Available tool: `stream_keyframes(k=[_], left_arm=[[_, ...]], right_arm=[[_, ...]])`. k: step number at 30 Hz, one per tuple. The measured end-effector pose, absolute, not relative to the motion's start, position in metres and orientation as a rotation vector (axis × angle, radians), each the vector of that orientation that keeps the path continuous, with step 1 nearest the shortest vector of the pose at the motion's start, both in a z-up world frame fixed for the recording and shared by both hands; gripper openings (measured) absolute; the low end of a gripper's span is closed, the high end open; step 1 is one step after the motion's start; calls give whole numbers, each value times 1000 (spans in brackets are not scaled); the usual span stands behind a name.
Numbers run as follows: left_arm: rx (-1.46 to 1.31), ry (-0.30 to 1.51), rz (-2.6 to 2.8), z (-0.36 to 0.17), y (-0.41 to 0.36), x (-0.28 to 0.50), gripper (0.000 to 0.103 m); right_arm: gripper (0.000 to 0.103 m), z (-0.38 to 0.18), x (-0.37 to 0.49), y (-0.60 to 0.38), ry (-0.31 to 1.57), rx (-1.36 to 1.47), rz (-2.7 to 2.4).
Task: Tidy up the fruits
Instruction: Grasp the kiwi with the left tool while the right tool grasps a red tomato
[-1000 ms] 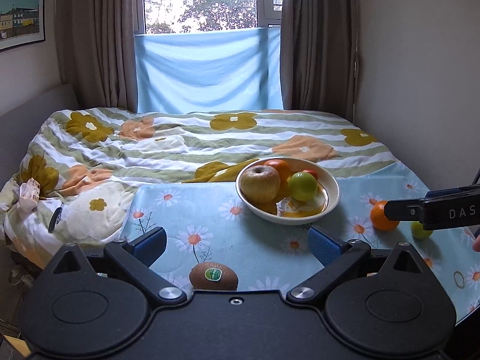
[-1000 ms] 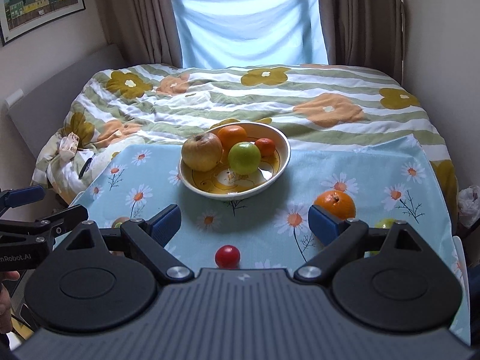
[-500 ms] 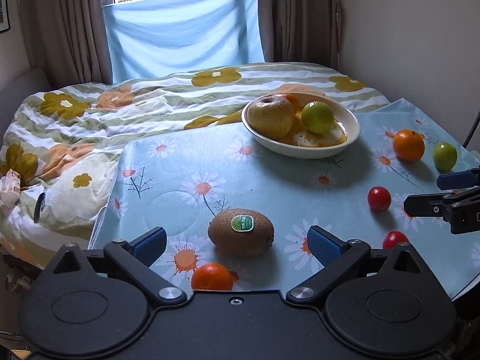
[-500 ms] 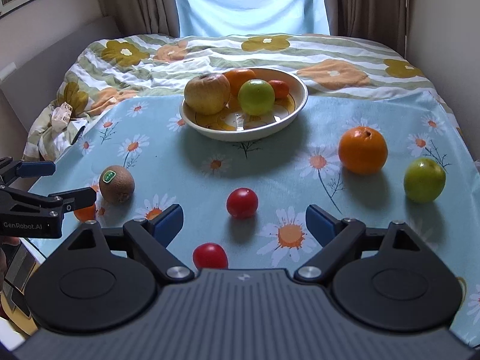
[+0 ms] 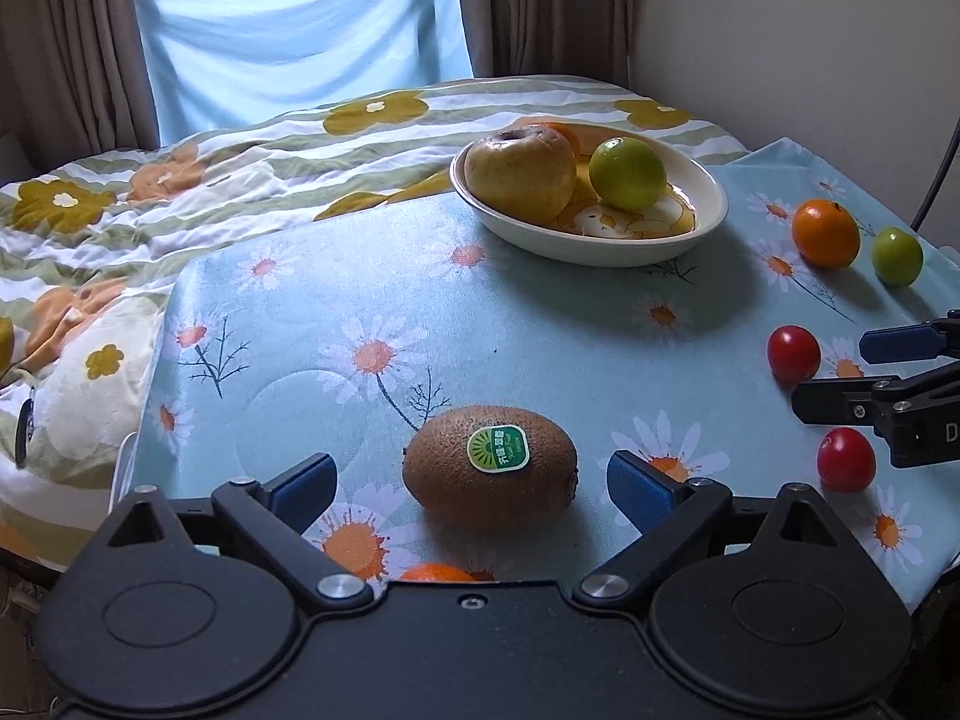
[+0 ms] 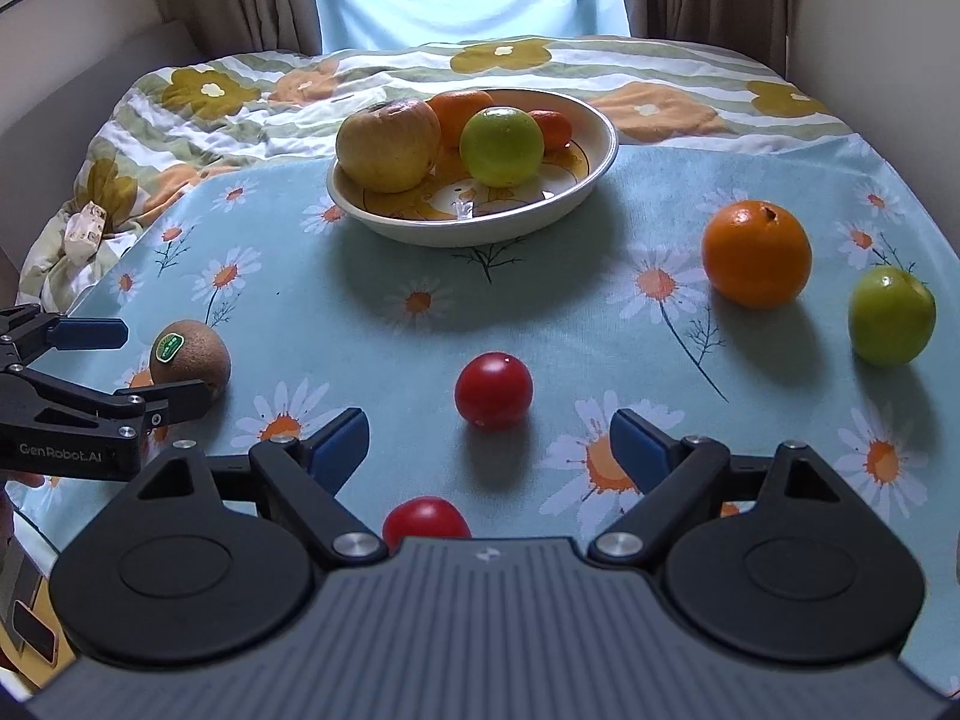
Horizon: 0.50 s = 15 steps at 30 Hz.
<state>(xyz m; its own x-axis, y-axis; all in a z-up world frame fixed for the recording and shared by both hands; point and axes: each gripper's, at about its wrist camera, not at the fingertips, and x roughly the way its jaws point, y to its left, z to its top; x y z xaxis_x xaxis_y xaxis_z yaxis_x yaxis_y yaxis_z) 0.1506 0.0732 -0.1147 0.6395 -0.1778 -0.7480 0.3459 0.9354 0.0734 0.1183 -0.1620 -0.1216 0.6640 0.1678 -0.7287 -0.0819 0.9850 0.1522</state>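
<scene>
The left tongs are hanging low over the daisy-print tabletop, their jaws standing wide but closing, with the kiwi lying between the blue pads and touched by neither. A small orange fruit is peeking out just below the kiwi, mostly hidden by the tool body. The right tongs are gaping open with nothing gripped; one red tomato is sitting just ahead of the gap between the pads, and a second tomato is showing partly at the body's edge. Farther back the cream bowl is holding a yellowish apple, a green apple and two orange fruits behind them. To the right of the bowl a loose orange and a green fruit are resting near each other on the cloth. Behind the tabletop a bed with a flowered quilt is reaching to the curtained window
</scene>
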Motion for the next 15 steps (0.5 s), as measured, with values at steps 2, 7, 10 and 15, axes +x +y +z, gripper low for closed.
stream_keyframes(k=[2, 7, 10, 15], left_arm=[[211, 836, -313, -116, 73, 155, 96], [177, 878, -339, -124, 74, 164, 87], [162, 887, -332, -126, 76, 166, 80], [157, 887, -337, -126, 75, 166, 72]], right_arm=[[102, -123, 120, -162, 836, 111, 136], [97, -125, 125, -160, 845, 112, 130], [91, -127, 128, -159, 853, 111, 131], [84, -129, 130, -158, 858, 108, 128]])
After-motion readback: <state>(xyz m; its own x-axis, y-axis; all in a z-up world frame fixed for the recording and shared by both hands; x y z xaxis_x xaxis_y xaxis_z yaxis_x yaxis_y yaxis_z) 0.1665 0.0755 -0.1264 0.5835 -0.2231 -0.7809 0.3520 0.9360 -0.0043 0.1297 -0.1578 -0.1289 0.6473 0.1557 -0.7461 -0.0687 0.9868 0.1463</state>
